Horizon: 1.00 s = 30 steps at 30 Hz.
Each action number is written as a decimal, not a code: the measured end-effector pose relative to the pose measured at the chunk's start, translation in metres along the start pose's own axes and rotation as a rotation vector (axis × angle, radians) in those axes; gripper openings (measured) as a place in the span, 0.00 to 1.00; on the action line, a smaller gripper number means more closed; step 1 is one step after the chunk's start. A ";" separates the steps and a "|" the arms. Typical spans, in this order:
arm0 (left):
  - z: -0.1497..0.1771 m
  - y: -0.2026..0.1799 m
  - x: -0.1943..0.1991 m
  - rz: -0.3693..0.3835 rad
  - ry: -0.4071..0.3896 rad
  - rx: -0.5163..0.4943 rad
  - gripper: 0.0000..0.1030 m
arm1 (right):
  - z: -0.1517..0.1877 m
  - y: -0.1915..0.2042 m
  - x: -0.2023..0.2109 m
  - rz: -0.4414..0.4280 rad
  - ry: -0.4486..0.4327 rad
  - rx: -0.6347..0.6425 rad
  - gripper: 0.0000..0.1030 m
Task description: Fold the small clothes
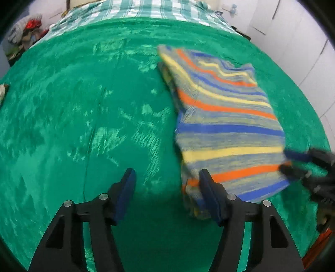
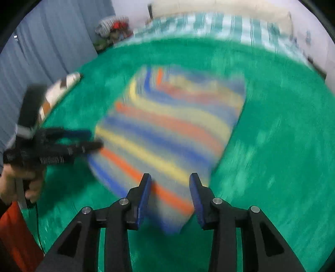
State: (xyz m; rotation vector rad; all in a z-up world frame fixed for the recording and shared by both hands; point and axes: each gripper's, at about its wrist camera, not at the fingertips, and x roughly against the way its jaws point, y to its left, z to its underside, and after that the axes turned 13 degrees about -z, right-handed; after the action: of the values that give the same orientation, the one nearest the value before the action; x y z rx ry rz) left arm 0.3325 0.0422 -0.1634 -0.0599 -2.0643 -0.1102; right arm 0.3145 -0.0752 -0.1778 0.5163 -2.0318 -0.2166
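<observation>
I'm hovering both grippers — left gripper (image 1: 167, 180) and right gripper (image 2: 170, 182), jaws parted, empty — over the striped garment (image 1: 226, 125) lying folded on the green blanket (image 1: 83, 125); next probably another fold.

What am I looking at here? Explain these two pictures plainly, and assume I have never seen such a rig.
There is no robot here. A person holds a handheld two-finger gripper in each hand, and each gripper carries a wide-angle camera that looks along its own fingers. One picture comes from the left gripper, the other from the right gripper. In the right view you can see the person's hand holding the left tool.

A green blanket covers the surface, with checked bedding behind it. On the blanket lies a folded striped garment.

The left gripper is open over bare blanket beside the garment and holds nothing. The right gripper's jaws stand apart at the garment's near corner. That view is blurred, and no grip shows.
</observation>
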 end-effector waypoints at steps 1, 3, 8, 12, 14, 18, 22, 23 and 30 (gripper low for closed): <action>0.001 0.000 0.002 -0.008 -0.004 -0.003 0.65 | 0.005 -0.002 -0.005 0.013 0.008 -0.005 0.38; 0.001 0.000 0.010 -0.029 0.001 -0.008 0.65 | 0.009 0.000 0.000 0.022 -0.022 -0.018 0.38; 0.010 0.016 0.032 -0.009 0.000 0.042 0.66 | 0.011 0.008 0.036 0.007 -0.103 -0.056 0.57; 0.023 0.028 0.055 0.007 -0.030 0.081 0.74 | 0.027 0.016 0.067 0.034 -0.154 -0.042 0.67; 0.032 0.035 0.066 0.010 -0.041 0.098 0.78 | 0.042 0.016 0.080 0.053 -0.167 -0.055 0.67; 0.046 0.044 0.078 0.001 -0.044 0.125 0.81 | 0.070 0.011 0.094 0.066 -0.183 -0.123 0.68; 0.062 0.047 0.083 0.003 -0.029 0.144 0.81 | 0.103 0.003 0.101 0.058 -0.197 -0.232 0.68; 0.064 0.046 0.083 0.002 -0.026 0.144 0.81 | 0.107 0.002 0.101 0.058 -0.199 -0.248 0.68; 0.070 0.035 0.084 -0.002 -0.011 0.118 0.81 | 0.125 0.002 0.106 0.047 -0.210 -0.294 0.68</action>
State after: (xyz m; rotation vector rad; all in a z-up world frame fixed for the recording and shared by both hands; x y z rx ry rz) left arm 0.2345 0.0842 -0.1210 0.0139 -2.0776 0.0105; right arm 0.1611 -0.1283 -0.1557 0.2701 -2.1628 -0.5506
